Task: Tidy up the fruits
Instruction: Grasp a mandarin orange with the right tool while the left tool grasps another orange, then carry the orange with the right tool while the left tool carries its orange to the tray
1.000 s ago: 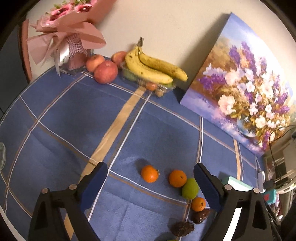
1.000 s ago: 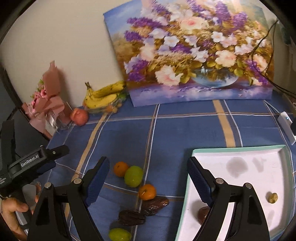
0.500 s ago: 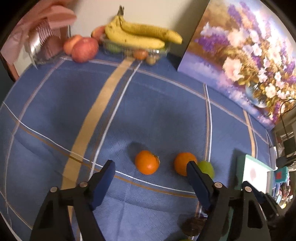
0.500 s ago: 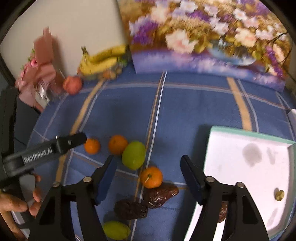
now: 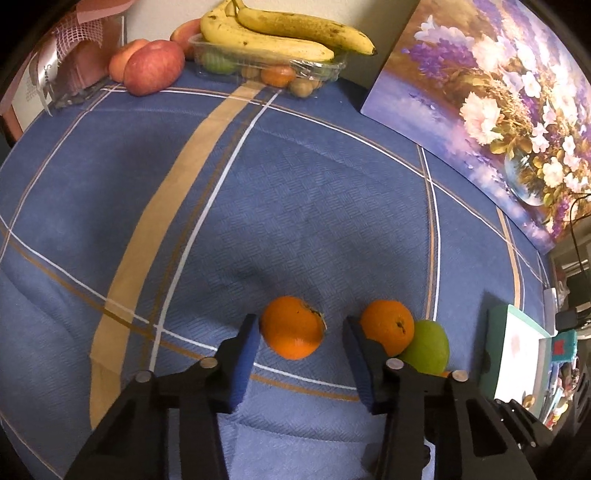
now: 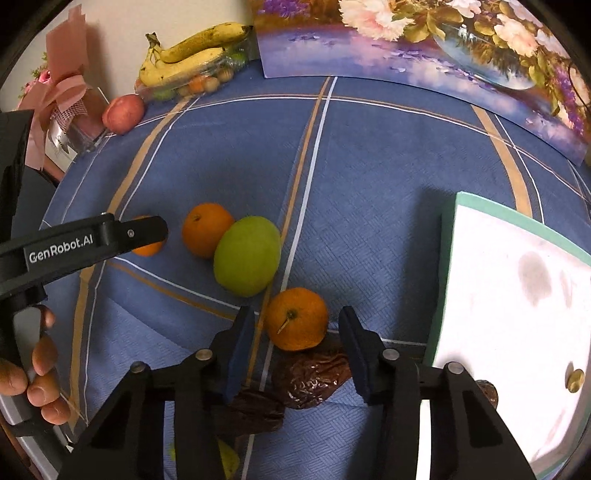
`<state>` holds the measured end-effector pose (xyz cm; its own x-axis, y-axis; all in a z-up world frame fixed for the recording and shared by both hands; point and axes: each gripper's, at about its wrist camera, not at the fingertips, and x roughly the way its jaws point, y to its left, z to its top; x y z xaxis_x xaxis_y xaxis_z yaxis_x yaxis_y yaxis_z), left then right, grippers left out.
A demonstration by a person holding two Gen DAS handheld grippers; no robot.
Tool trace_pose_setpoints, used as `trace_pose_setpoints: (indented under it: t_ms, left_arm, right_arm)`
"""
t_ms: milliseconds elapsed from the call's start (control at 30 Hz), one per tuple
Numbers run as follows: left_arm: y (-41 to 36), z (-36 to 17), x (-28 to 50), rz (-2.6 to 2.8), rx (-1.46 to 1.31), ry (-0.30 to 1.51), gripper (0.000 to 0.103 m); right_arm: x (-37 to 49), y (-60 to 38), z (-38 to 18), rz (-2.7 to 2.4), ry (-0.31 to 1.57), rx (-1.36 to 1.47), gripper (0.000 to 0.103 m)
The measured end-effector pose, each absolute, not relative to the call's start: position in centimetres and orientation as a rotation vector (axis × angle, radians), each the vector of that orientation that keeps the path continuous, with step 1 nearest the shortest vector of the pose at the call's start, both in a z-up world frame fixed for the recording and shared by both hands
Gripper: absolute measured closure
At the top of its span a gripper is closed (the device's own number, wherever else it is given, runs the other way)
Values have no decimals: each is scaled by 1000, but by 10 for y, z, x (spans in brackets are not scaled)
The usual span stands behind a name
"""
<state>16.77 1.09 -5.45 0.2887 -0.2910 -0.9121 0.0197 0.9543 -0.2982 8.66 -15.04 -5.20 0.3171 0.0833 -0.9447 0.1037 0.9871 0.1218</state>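
My left gripper (image 5: 300, 332) points down at the blue cloth with an orange fruit (image 5: 293, 326) between its jaws. They are closing; the left pad is at the skin and a gap remains on the right. A second orange (image 5: 388, 325) and a green fruit (image 5: 426, 345) lie just right of it. My right gripper (image 6: 297, 328) straddles a stemmed orange (image 6: 295, 319), jaws closing, with small gaps on both sides. Dark dates (image 6: 314, 376) lie under it. The white tray (image 6: 498, 295) with a teal rim sits to the right.
Bananas (image 5: 280, 33) rest on a clear box of small fruit at the back, apples (image 5: 153, 66) and a pink bouquet (image 6: 66, 92) to their left, a flower painting (image 5: 498, 92) on the right. A hand (image 6: 40, 380) holds the left gripper's handle.
Both grippers have come down toward the cloth and tipped more steeply. Their jaws have narrowed from wide apart to close around one orange each.
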Motion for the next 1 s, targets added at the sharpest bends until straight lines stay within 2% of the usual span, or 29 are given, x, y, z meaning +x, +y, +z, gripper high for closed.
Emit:
trace_pose_setpoints:
  t_ms: [67,233,667,1000]
  left_arm:
    - [11,-55,168,-201,-243,1262,66]
    - [12,-52,166,-201,-240,1264,67]
    - [32,10,145,-186,-218,1120,68]
    - [23,23,123,-227,-233,1108,68]
  right_arm:
    - [88,-152,-53,-16,1256,175,59]
    - [89,-153,-51,-8,1253,178,66]
    - [80,-162,5,-16,1109,205,67]
    - [58,-170,21,-40,1085,226,67]
